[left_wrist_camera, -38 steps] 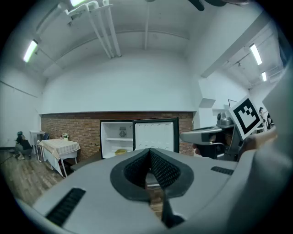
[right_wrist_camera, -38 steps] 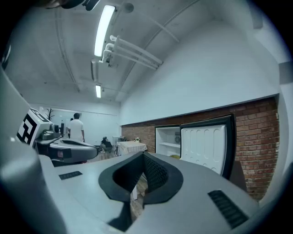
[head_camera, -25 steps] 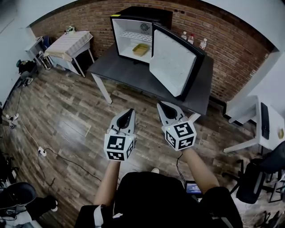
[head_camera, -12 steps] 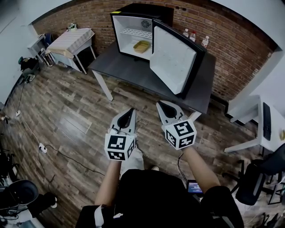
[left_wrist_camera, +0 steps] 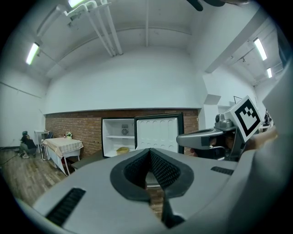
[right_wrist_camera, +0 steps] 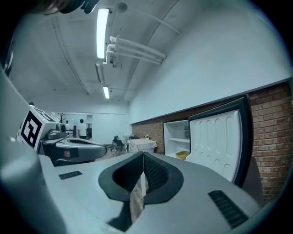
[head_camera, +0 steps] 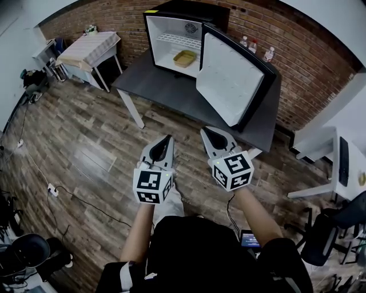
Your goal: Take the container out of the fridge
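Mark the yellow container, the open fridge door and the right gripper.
yellow container (head_camera: 185, 57): head view, on its visible middle.
fridge door (head_camera: 231, 80): head view, on its white inner panel.
right gripper (head_camera: 207, 133): head view, at its shut fingertips.

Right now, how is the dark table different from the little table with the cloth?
The dark table is bigger and bare-topped; the little table wears a pale cloth. The dark table carries the open fridge; the little table holds something small. Both stand by the brick wall.
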Available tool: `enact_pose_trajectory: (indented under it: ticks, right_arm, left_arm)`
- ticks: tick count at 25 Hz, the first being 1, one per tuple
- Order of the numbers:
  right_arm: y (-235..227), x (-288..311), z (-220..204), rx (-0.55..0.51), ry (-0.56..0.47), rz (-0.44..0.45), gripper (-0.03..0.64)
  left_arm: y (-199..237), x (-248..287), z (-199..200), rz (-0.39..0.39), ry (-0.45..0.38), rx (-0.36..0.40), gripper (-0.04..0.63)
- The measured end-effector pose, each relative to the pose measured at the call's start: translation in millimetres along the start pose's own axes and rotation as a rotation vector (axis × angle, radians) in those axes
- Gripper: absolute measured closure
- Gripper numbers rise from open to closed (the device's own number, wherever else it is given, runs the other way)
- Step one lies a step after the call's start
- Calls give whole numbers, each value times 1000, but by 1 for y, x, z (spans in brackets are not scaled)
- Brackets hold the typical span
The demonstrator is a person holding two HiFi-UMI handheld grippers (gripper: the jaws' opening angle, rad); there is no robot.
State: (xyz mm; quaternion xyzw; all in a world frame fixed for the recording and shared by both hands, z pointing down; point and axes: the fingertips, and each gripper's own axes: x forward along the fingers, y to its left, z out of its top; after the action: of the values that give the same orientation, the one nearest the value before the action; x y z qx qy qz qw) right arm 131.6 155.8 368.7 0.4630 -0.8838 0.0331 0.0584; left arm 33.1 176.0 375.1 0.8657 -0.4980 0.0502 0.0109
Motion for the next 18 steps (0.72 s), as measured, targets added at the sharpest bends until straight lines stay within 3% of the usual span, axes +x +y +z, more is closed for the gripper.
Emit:
enact_pose_trajectory:
  ticks: [18]
  right_arm:
    - [-58,164,5,39,33,0,575]
  left_arm:
    - [119,127,-5,-17,36,-17,583]
